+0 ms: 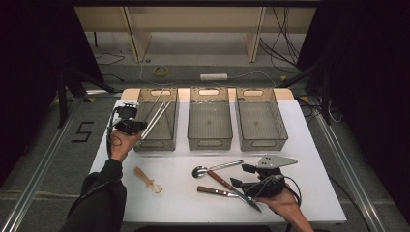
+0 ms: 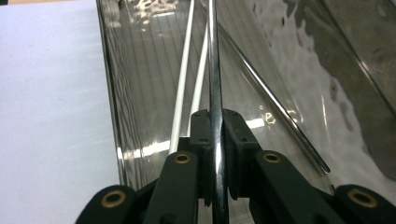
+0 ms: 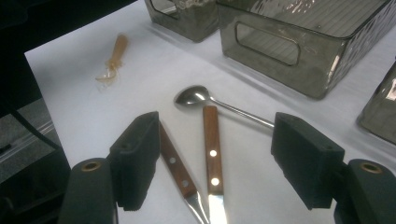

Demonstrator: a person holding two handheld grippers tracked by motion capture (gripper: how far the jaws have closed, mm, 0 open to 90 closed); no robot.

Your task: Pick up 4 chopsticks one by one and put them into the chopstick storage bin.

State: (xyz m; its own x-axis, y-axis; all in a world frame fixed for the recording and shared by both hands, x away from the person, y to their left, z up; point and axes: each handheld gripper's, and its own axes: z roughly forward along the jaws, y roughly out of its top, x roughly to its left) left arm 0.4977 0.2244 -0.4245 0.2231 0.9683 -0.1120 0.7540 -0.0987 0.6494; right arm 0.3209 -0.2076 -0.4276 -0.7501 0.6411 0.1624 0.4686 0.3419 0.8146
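Step in hand: you are lowering a metal chopstick (image 2: 215,93) into the left bin (image 1: 170,116), the one that already holds the long thin pieces.
Left hand-held gripper (image 1: 140,126): clenched on the metal chopstick, which runs straight up between the pads and on over the bin's floor.
Right hand-held gripper (image 3: 215,163): released, jaws wide apart, hovering low over the two wood-handled knives (image 3: 212,149) on the counter (image 1: 309,159); nothing is between its pads.
Where the chopstick is: near end in your left grip at the bin's near left corner, far end reaching into the bin.
How to do it well: bring the far tip down to the bin's floor before you let go, and line the stick up with those already lying there, so it settles alongside them and does not bounce or cross them. Keep clear of the bin's near wall so you do not shove the bin.
Next for the right hand: judging by its place, a knife comes next; centre the jaws on one handle alone, as the two handles lie close and meet near the blades.
What the left gripper view adds: a pair of white chopsticks (image 2: 184,88) just left of yours and a second metal one (image 2: 275,112) slanting to the right, all lying in the bin.
What the right gripper view adds: the rivets on the knife handles, and the spoon (image 3: 194,95) with its bowl touching one handle's end.
What the high view adds: the whole layout, with the middle bin (image 1: 210,133) and right bin (image 1: 283,130) empty and a small wooden-handled spoon (image 1: 146,179) lying apart near your left forearm.
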